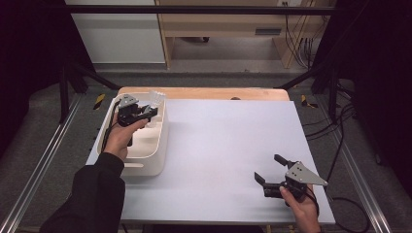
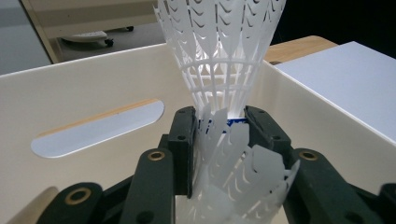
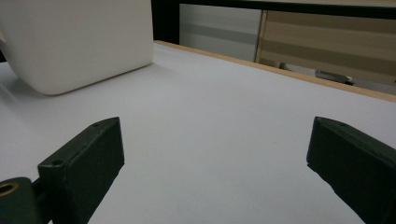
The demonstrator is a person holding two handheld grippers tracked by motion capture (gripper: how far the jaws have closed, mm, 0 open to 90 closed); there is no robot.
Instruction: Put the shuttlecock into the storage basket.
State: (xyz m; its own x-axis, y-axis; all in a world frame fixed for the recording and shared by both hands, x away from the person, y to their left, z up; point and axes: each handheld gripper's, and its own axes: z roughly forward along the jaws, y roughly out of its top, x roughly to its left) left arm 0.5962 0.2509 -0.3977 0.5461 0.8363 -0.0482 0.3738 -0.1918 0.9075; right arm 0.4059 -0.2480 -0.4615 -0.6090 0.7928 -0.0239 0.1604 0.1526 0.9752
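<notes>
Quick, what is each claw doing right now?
Left claw: closed on white shuttlecocks, over the white bin.
Right claw: open, holding nothing, above the table.

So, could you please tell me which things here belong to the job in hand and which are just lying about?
In the job:
- white plastic shuttlecock, clamped at its base
- left gripper, shut on it
- white bin, which the left gripper is over

Lying about:
- right gripper, open, holding nothing
- table
- wooden furniture behind

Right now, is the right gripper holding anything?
No. The right gripper has its jaws wide apart over the bare white table, nothing between them.
</notes>
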